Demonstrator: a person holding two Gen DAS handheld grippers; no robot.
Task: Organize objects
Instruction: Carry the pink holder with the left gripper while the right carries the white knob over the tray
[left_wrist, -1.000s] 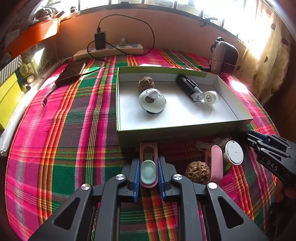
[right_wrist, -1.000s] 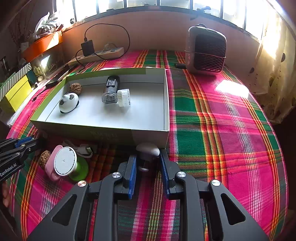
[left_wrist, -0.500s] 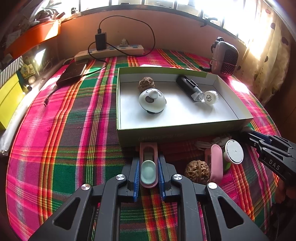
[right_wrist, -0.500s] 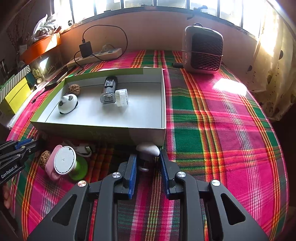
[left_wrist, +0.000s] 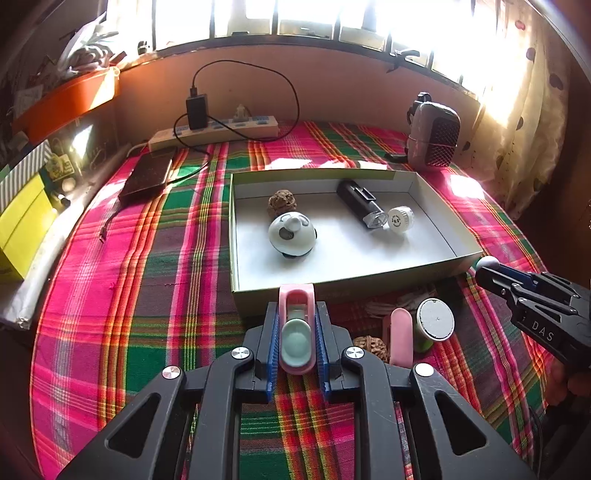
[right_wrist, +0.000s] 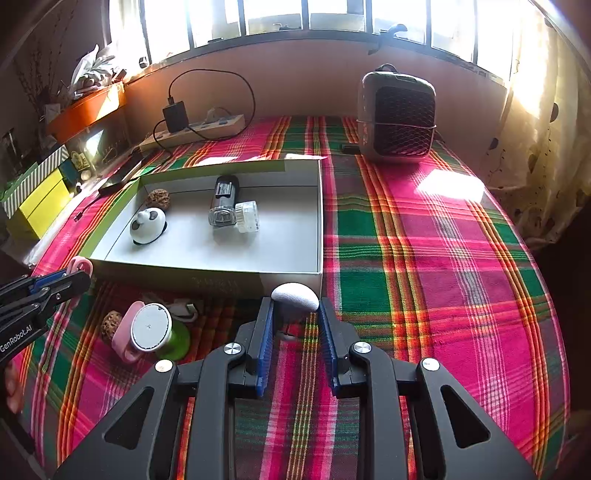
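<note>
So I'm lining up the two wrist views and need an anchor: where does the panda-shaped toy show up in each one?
Left wrist view: the panda toy lies in the left half of the shallow box, just in front of a walnut.
Right wrist view: the panda toy sits near the box's left wall, centre-left of the picture.
Shared landmark: the black-grilled heater on the plaid cloth behind the box.

Pink, green and red plaid everywhere

Plaid tablecloth (right_wrist: 424, 258); white-lined, green-edged box (left_wrist: 436, 266); black-and-white panda toy (left_wrist: 291, 234); pink clip (left_wrist: 295, 328) with a pale green pad.
</note>
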